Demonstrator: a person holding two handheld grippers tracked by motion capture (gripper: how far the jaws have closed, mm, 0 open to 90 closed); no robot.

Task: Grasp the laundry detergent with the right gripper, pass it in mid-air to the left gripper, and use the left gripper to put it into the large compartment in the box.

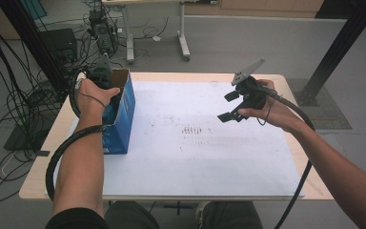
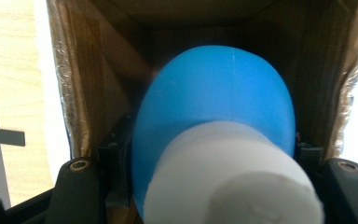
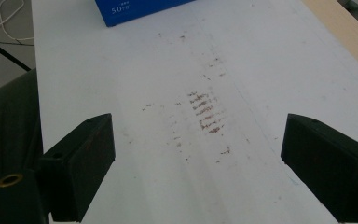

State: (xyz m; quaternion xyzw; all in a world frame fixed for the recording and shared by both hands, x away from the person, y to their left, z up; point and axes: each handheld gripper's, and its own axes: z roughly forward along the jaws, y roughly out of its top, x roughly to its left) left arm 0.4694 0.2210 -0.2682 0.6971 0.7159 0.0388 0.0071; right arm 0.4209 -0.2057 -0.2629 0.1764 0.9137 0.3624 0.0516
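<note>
Right gripper view, blue box [image 3: 135, 9] printed "5.0", stained white sheet [image 3: 205, 112]

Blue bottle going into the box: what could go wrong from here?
1. The left gripper holds the blue bottle inside the cardboard box; the walls sit close, so the jaws may snag on opening.
2. The box stands tall and unsteadied while the right gripper hangs open over the white sheet; it could tip on withdrawal.
</note>
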